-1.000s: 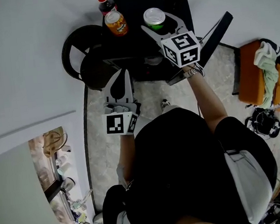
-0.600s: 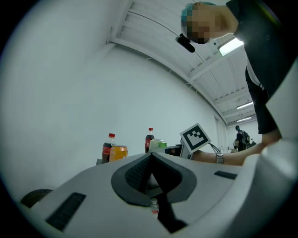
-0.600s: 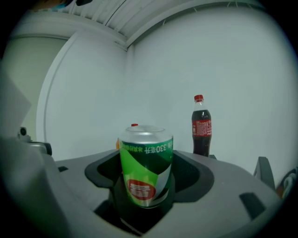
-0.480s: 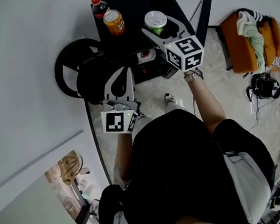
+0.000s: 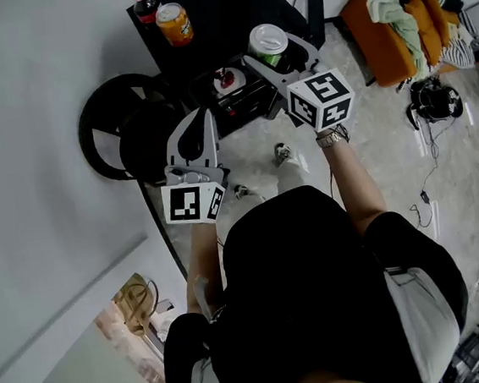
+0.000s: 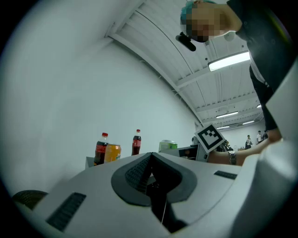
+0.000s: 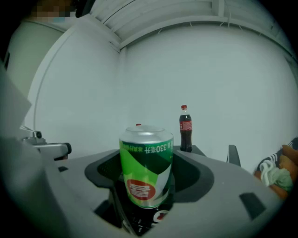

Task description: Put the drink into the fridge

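Observation:
A green can (image 5: 268,40) stands upright between the jaws of my right gripper (image 5: 272,49), which is shut on it just in front of the low black fridge (image 5: 228,5). In the right gripper view the green can (image 7: 146,165) fills the gap between the pads, held at its sides. The fridge door (image 5: 315,2) stands open, and something with a red mark (image 5: 226,81) shows inside. My left gripper (image 5: 202,122) hangs to the left of the opening, jaws pressed together and empty; its own view shows the left gripper (image 6: 151,160) shut.
On the fridge top stand an orange can (image 5: 175,23) and a cola bottle (image 5: 144,1); a second cola bottle (image 7: 186,128) stands farther back. A black round object (image 5: 118,131) lies left of the fridge. An orange cushion with clothes (image 5: 396,21) sits right.
The head view has swung, so the fridge now sits further up and left, with its open front showing. Both grippers have drifted slightly left. The green can stays in the right gripper.

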Available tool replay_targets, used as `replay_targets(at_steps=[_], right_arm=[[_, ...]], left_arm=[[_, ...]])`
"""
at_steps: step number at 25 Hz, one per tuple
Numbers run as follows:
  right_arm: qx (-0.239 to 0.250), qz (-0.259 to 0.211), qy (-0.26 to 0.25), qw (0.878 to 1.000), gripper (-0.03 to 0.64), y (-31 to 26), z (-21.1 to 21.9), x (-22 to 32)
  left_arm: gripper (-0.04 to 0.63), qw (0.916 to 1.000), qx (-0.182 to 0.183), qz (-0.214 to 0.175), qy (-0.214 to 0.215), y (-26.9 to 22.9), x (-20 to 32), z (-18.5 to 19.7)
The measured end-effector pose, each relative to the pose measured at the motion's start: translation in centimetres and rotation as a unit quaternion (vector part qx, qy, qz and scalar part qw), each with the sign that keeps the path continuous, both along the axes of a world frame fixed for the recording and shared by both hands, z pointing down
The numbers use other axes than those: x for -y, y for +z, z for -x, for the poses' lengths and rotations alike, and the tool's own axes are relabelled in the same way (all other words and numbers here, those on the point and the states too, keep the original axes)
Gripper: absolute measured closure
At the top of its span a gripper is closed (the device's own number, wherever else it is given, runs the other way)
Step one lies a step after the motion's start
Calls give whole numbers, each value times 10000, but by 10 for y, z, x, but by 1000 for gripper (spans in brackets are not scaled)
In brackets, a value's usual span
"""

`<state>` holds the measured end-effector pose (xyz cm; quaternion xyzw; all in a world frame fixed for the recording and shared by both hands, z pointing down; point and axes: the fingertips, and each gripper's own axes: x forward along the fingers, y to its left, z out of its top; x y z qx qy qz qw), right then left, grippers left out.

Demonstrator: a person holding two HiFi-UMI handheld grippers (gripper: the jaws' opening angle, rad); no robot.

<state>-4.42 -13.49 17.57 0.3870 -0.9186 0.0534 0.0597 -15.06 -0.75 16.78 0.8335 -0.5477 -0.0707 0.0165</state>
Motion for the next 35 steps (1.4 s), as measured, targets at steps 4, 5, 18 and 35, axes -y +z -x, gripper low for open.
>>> replay_targets(at_steps=[4, 5, 18, 35], right_arm=[[-109, 71, 100, 9999, 293, 10, -23, -21], [-126, 89, 99, 9998, 293, 13, -27, -24], [-1, 296, -311, 9991, 293, 37, -80, -45], [-199, 894, -379, 9951, 293, 154, -73, -47]], left_arm=[[586, 9998, -91, 41, 151, 5, -7, -18], [586, 9998, -102, 53, 167, 7, -7, -22], [586, 9996, 11, 262, -107, 15, -14, -90], [586, 9987, -58, 458, -214, 91, 14, -91]])
